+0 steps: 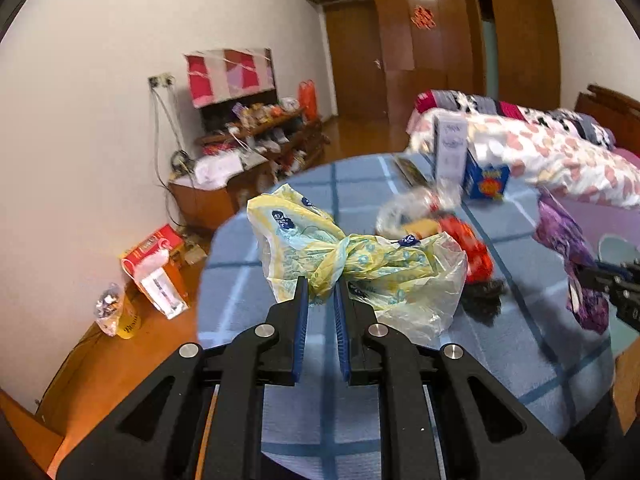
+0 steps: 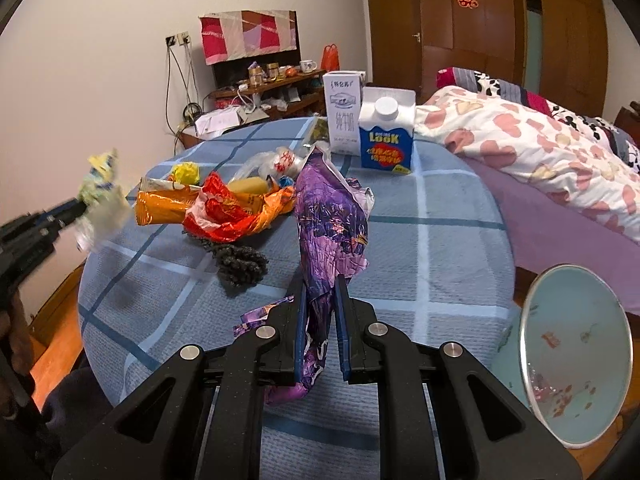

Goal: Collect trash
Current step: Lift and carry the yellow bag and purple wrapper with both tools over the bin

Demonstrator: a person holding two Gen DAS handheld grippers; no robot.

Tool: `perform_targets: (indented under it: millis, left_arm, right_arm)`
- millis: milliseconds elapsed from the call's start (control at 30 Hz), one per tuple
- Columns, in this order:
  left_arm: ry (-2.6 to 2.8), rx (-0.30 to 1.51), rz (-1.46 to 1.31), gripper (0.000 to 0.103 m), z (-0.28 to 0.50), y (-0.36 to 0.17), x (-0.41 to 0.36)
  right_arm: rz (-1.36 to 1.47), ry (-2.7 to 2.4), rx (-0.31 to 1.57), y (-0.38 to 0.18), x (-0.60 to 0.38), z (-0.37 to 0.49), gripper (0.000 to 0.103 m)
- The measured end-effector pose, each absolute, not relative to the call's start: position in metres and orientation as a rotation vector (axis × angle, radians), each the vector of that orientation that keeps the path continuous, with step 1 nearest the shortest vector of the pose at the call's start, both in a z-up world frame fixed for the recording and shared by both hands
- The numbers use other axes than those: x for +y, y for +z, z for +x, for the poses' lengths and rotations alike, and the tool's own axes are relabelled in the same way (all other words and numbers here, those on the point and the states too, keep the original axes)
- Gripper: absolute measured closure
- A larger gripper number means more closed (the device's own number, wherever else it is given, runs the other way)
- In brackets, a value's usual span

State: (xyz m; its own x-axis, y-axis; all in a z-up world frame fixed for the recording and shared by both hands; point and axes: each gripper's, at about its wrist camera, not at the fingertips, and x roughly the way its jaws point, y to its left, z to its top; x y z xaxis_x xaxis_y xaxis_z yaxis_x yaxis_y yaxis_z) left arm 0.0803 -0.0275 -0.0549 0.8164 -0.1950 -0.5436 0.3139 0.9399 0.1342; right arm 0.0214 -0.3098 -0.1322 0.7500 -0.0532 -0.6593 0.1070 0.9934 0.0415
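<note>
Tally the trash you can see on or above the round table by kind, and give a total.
Cartons: 2, a white milk carton and a blue carton
Held bags: 2, yellow plastic bag, purple wrapper
Orange-red wrappers: 2
Yellow crumpled ball: 1
Total: 7

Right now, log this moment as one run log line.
left gripper: shut on yellow plastic bag | right gripper: shut on purple wrapper | orange wrappers, two cartons: on table
</note>
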Motion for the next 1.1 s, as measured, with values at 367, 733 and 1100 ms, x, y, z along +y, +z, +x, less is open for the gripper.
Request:
perform_targets:
  millis: [367, 733, 1100]
  left_arm:
    - [-0.448, 0.484, 0.287, 0.090, 0.062, -0.034, -0.103]
    - [-0.679, 0.465, 0.382, 0.090, 0.037, -0.045, -0.226]
    - [-0.820, 0.442, 0.458, 0.090, 0.009, -0.067, -0.318]
  right_arm:
    - [0.111, -0.202, 0.672, -0.117, -0.359, -0.003, 0.089]
    - [0.189, -0.415, 0.674, -0.123, -0.454, -0.044, 0.089]
    - [0.257, -0.544, 0.725, -0.151, -0.509, -0.073, 0.089]
